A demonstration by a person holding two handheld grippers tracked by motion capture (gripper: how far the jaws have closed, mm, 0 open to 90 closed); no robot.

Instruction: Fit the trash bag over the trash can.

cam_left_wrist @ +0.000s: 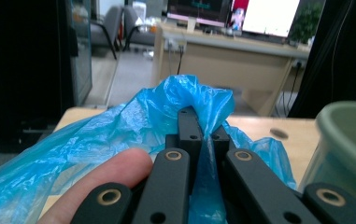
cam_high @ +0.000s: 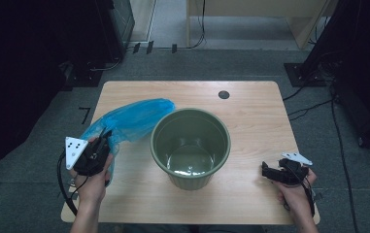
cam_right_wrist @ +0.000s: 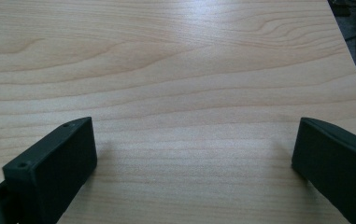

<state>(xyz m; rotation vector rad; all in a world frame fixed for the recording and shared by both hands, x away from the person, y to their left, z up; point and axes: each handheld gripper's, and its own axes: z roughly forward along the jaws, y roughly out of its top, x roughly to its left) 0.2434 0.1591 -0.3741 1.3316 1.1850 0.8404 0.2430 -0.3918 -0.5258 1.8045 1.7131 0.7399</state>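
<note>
A crumpled blue plastic bag (cam_high: 126, 120) lies at the table's left, stretching from my left gripper (cam_high: 106, 140) toward the bucket's rim. The left gripper view has the two black jaws pressed together on a fold of the blue bag (cam_left_wrist: 166, 116), with my left gripper (cam_left_wrist: 202, 127) lifted off the wood. A green plastic bucket (cam_high: 191, 145) stands upright in the middle of the table, and its rim (cam_left_wrist: 348, 116) is just to the right of the bag. My right gripper (cam_high: 268, 171) rests low at the right front, and its jaws stand wide apart over bare wood (cam_right_wrist: 194, 154).
The wooden table (cam_high: 250, 121) has a dark round cable hole (cam_high: 224, 94) at its far right. Cables and dark stands sit on the grey floor around it. A desk with monitors (cam_left_wrist: 241, 28) stands beyond the table.
</note>
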